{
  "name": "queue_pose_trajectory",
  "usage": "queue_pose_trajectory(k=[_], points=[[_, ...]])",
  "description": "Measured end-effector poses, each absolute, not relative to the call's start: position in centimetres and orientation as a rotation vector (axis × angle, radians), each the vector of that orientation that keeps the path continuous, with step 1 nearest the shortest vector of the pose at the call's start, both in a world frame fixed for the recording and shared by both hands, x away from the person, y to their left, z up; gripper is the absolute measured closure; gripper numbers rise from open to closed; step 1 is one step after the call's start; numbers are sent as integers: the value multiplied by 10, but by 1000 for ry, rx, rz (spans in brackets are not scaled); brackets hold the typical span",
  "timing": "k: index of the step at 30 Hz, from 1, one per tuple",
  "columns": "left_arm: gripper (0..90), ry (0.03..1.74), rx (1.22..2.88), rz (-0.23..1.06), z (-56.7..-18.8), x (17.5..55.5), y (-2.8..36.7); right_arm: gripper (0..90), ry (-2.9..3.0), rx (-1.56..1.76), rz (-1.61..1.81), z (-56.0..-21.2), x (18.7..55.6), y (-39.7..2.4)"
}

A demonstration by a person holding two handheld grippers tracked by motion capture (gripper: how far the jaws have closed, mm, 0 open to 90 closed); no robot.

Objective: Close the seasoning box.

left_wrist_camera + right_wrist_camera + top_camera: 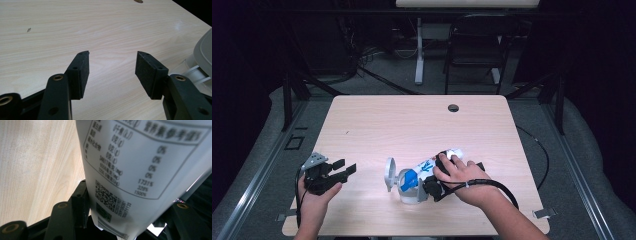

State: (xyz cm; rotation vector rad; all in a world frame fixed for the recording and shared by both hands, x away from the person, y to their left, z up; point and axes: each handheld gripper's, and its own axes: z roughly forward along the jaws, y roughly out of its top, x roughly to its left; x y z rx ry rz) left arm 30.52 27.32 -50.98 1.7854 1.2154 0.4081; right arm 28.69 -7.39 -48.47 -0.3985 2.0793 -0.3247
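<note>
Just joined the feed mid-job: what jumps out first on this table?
The white bottle with blue print lies on its side near the table's front edge, its flip cap open, the right tool clamped around its body. At front left, the left tool is open, holding nothing.

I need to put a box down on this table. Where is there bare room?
The table's whole far half up to the cable hole is bare. The near edge is crowded: left gripper, flip-cap bottle, right gripper.

The left gripper [345,170] rests near the tabletop's front left corner, jaws apart and bare. The right gripper [428,186], near the front edge, has its jaws clamped wide.
</note>
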Motion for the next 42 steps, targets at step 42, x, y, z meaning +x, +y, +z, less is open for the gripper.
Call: queue_pose_trajectory(k=[42], points=[[453,1220,1794,404,-512,306,273,454,2080,-417,-335,-483,286,-73]])
